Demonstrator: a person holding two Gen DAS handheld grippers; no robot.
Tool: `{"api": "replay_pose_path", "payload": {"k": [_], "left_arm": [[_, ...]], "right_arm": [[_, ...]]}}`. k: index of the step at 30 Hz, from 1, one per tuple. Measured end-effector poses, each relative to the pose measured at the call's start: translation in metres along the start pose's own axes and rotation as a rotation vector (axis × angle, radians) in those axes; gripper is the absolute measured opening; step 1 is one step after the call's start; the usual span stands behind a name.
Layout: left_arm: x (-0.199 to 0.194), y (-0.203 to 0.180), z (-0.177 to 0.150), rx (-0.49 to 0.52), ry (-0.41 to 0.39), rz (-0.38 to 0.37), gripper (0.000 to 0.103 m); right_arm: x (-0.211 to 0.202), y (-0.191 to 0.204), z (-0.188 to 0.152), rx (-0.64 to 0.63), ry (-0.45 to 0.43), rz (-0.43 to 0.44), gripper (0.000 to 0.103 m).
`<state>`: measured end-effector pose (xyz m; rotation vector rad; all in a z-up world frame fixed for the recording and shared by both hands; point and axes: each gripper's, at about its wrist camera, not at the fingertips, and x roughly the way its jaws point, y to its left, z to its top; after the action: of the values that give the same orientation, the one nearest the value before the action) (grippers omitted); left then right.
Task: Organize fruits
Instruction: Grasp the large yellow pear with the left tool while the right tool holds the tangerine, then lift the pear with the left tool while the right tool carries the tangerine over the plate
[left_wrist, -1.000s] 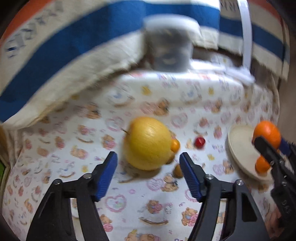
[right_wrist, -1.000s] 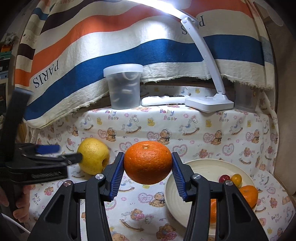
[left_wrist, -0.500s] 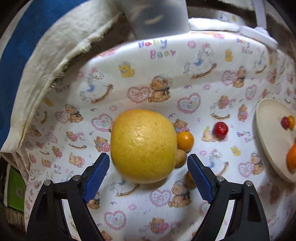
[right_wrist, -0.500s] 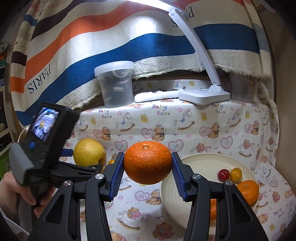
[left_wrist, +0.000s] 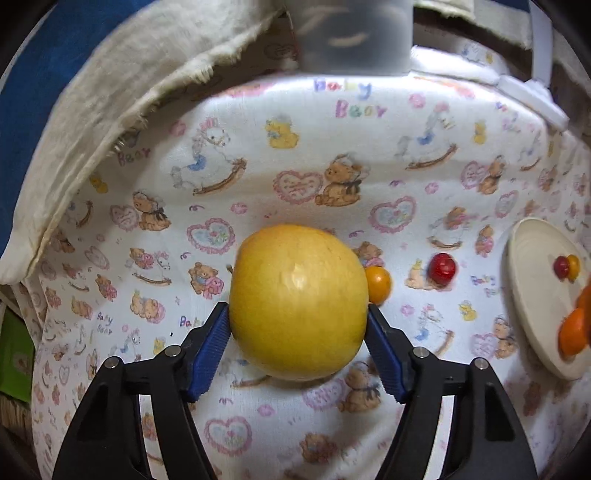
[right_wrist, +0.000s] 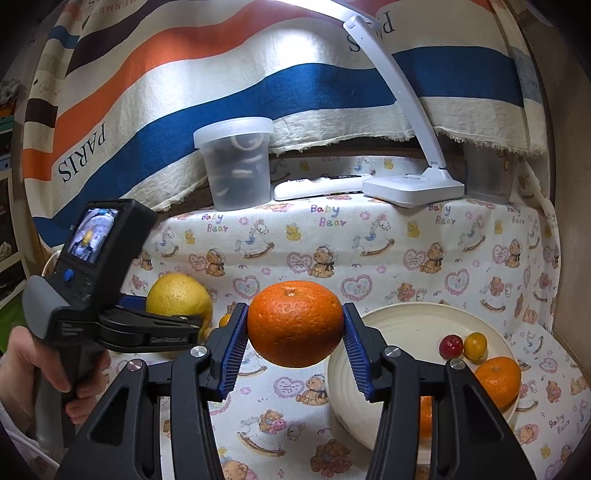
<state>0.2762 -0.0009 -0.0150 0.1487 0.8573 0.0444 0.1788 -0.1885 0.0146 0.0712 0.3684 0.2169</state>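
My left gripper (left_wrist: 298, 328) has its blue pads against both sides of a big yellow fruit (left_wrist: 298, 301) that rests on the printed cloth; this fruit also shows in the right wrist view (right_wrist: 177, 295). My right gripper (right_wrist: 294, 341) is shut on a large orange (right_wrist: 294, 323), held in the air left of the cream plate (right_wrist: 406, 325). The plate holds a small orange (right_wrist: 496, 380), a red cherry tomato (right_wrist: 450, 346) and a yellow one (right_wrist: 474, 345). On the cloth lie a small orange tomato (left_wrist: 377, 284) and a red one (left_wrist: 441, 268).
A lidded plastic tub (right_wrist: 236, 162), a white remote (right_wrist: 317, 186) and a white desk lamp (right_wrist: 412, 188) stand on a raised ledge at the back. A striped cloth (right_wrist: 221, 85) hangs behind. The plate shows at the right edge in the left wrist view (left_wrist: 535, 295).
My left gripper moved forward around the yellow fruit and closed its pads onto it. My right gripper kept hold of the orange and stayed nearly still.
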Motion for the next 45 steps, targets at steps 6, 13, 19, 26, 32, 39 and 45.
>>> {"api": "replay_pose_path", "payload": {"k": [6, 13, 19, 26, 32, 39, 45], "left_arm": [[-0.031, 0.01, -0.006, -0.004, 0.0, -0.048, 0.067], [-0.082, -0.01, -0.014, 0.039, -0.062, -0.069, 0.067], [-0.109, -0.051, -0.01, 0.075, -0.069, -0.117, 0.067], [-0.11, -0.087, -0.017, 0.114, -0.039, -0.193, 0.067], [-0.098, -0.105, -0.027, 0.103, -0.012, -0.216, 0.067], [-0.08, -0.107, -0.037, 0.093, 0.021, -0.204, 0.067], [-0.081, -0.109, -0.041, 0.093, 0.01, -0.198, 0.067]], "right_arm": [[-0.007, -0.01, 0.006, 0.05, -0.009, 0.006, 0.051], [-0.017, -0.035, 0.02, 0.129, -0.017, -0.028, 0.051], [-0.026, -0.074, 0.037, 0.216, -0.011, -0.072, 0.051], [-0.032, -0.117, 0.041, 0.343, -0.015, -0.12, 0.051], [-0.022, -0.095, 0.038, 0.241, 0.025, -0.106, 0.051], [-0.031, -0.094, 0.041, 0.247, -0.001, -0.1, 0.051], [-0.027, -0.09, 0.039, 0.227, 0.017, -0.1, 0.052]]}}
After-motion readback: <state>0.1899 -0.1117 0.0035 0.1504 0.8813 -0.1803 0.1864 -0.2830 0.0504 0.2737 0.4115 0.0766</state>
